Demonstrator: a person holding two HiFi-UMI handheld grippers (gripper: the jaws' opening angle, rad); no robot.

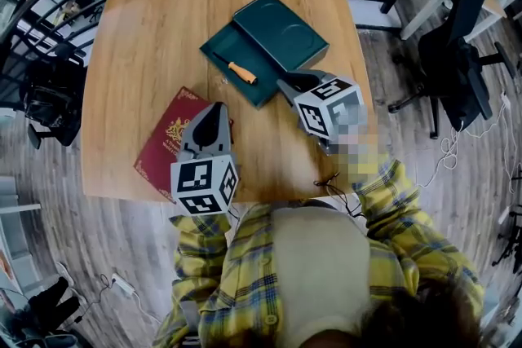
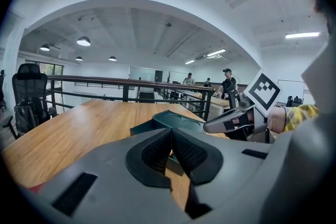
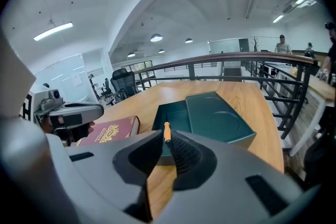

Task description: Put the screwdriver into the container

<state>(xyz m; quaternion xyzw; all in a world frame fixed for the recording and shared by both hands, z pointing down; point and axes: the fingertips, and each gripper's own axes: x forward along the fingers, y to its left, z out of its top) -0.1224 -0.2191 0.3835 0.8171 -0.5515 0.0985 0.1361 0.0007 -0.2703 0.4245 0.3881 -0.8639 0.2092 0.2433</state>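
Screwdriver point(image 1: 242, 73) lies in the green container point(image 1: 281, 33), just ahead of the right gripper point(image 1: 283, 82). Only the right gripper view shows its jaws partly apart, empty. Left gripper point(image 1: 213, 108) is closed, empty.

Left gripper point(image 2: 171, 136), right gripper point(image 3: 167, 145): grey moulded plastic shells, matt, smooth. Pads point(image 3: 185, 156): black, finely ribbed, rubbery look. Marker cube point(image 1: 326, 106) behind right fingers: matt white faces, black print. Table point(image 1: 147, 53) under fingers: wood, clear grain, satin sheen. Container point(image 1: 238, 45) just ahead of right fingertips: dark teal, matt, smooth; plastic or card, cannot tell. Screwdriver point(image 1: 241, 72) inside it: orange handle, glossy plastic; shaft dark, finish too small to tell. Booklet point(image 1: 167, 138) beside left fingers: maroon cover, gold stamped crest. Sleeve point(image 1: 391, 183): yellow checked cloth, soft.
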